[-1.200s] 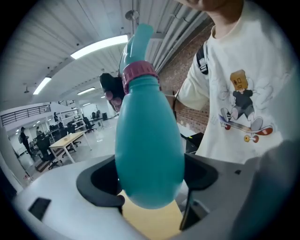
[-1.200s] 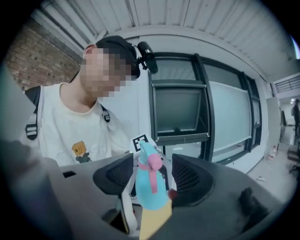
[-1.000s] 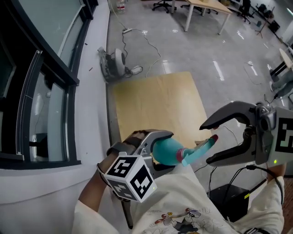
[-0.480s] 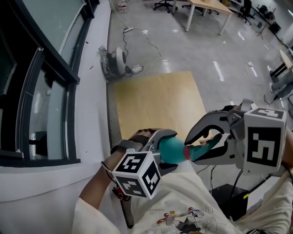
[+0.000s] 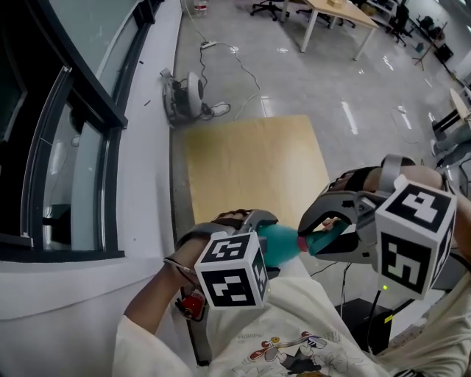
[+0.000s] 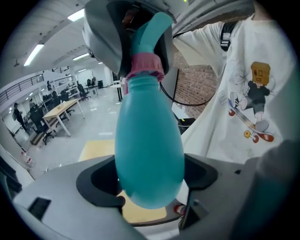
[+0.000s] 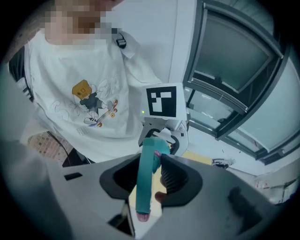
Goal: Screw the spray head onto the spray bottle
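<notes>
A teal spray bottle (image 5: pixel 278 244) lies nearly level over my lap, its round body clamped in my left gripper (image 5: pixel 263 237), which is shut on it. In the left gripper view the bottle (image 6: pixel 149 150) rises from the jaws to a pink collar (image 6: pixel 146 66) and the teal spray head (image 6: pixel 152 29). My right gripper (image 5: pixel 330 230) has just been closing and is now shut on the spray head (image 5: pixel 324 241). The right gripper view shows the head's long teal trigger (image 7: pixel 146 180) pinched between the ribbed pads (image 7: pixel 172 177).
A light wooden tabletop (image 5: pixel 250 166) lies beyond the grippers. A window wall (image 5: pixel 73 147) runs along the left. A small device with cables (image 5: pixel 188 96) sits on the floor, desks and office chairs (image 5: pixel 331 15) stand far back, and a black box (image 5: pixel 362 318) is at lower right.
The right gripper came in from the right, rolled over and closed its wide-open jaws onto the spray head. The left gripper kept hold of the bottle and shifted slightly.
</notes>
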`<state>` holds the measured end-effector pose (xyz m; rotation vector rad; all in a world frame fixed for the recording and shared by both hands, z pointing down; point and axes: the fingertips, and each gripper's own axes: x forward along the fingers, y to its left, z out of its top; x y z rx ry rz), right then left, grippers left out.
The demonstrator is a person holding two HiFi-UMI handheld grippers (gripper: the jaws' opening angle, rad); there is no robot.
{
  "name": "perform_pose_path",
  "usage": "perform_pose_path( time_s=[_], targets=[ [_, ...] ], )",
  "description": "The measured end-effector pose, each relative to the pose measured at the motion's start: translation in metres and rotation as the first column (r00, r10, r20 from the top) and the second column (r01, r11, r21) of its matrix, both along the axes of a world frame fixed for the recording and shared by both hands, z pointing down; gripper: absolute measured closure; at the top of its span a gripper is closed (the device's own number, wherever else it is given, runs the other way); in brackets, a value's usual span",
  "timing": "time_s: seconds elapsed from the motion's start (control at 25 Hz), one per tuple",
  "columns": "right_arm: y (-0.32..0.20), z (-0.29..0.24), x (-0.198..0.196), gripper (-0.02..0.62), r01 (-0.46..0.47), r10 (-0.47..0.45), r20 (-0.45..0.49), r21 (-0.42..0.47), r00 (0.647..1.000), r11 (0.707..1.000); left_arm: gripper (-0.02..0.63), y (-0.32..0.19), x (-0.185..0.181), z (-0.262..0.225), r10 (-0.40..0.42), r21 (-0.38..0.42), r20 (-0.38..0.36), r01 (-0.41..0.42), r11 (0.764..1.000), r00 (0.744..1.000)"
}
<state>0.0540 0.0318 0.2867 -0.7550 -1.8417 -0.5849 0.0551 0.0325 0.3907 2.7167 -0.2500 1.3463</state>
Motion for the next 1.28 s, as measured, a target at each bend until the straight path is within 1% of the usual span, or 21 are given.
perform_pose_path(
  time_s=[0.08, 0.16, 0.32, 0.44, 0.52, 0.6, 0.76, 0.84, 0.92, 1.0, 1.12, 1.28],
  targets=[
    [0.0, 0.003, -0.001, 0.466, 0.021, -0.02, -0.023, 0.041, 1.0, 0.999, 0.198, 0.001, -0.002, 0.005, 0.001, -0.034, 0.027, 0.0, 0.999, 1.0],
    [-0.003, 0.006, 0.001, 0.466, 0.047, -0.042, -0.056, 0.092, 0.998, 0.995, 0.198, -0.001, -0.001, 0.005, 0.001, -0.039, 0.048, 0.001, 0.999, 0.999],
    [-0.005, 0.014, 0.007, 0.466, 0.123, -0.101, -0.125, 0.181, 0.987, 0.976, 0.198, -0.005, 0.002, 0.006, -0.009, -0.016, 0.094, 0.01, 1.0, 0.996],
    [-0.009, 0.021, 0.009, 0.466, 0.164, -0.129, -0.156, 0.237, 0.979, 0.958, 0.198, -0.008, 0.003, 0.007, -0.032, -0.001, 0.089, 0.033, 0.999, 0.995],
    [-0.012, 0.025, 0.011, 0.468, 0.175, -0.133, -0.171, 0.263, 0.976, 0.949, 0.198, -0.012, 0.002, 0.007, -0.061, 0.028, 0.083, 0.059, 0.998, 0.995],
    [-0.014, 0.027, 0.013, 0.466, 0.158, -0.115, -0.178, 0.247, 0.977, 0.956, 0.198, -0.013, 0.002, 0.006, -0.09, 0.051, 0.065, 0.086, 0.995, 0.994],
    [-0.012, 0.028, 0.014, 0.466, 0.077, -0.054, -0.155, 0.148, 0.986, 0.986, 0.198, -0.01, 0.0, 0.002, -0.124, 0.075, 0.008, 0.123, 0.99, 0.992],
    [-0.011, 0.026, 0.013, 0.468, 0.05, -0.036, -0.128, 0.111, 0.991, 0.993, 0.198, -0.009, -0.001, 0.003, -0.133, 0.084, -0.021, 0.135, 0.987, 0.991],
    [-0.01, 0.023, 0.011, 0.466, 0.046, -0.036, -0.107, 0.099, 0.994, 0.994, 0.198, -0.009, 0.001, 0.001, -0.132, 0.088, -0.059, 0.137, 0.987, 0.989],
    [-0.008, 0.019, 0.009, 0.466, 0.052, -0.044, -0.092, 0.083, 0.995, 0.995, 0.198, -0.009, 0.002, -0.002, -0.106, 0.102, -0.092, 0.115, 0.988, 0.99],
    [-0.001, 0.011, 0.008, 0.466, 0.062, -0.058, -0.071, 0.046, 0.996, 0.997, 0.198, -0.006, 0.004, -0.008, -0.035, 0.126, -0.144, 0.053, 0.991, 0.989],
    [0.006, -0.001, 0.004, 0.466, 0.079, -0.079, -0.042, 0.007, 0.996, 0.997, 0.198, -0.002, 0.008, -0.018, 0.061, 0.149, -0.22, -0.029, 0.988, 0.974]
  ],
)
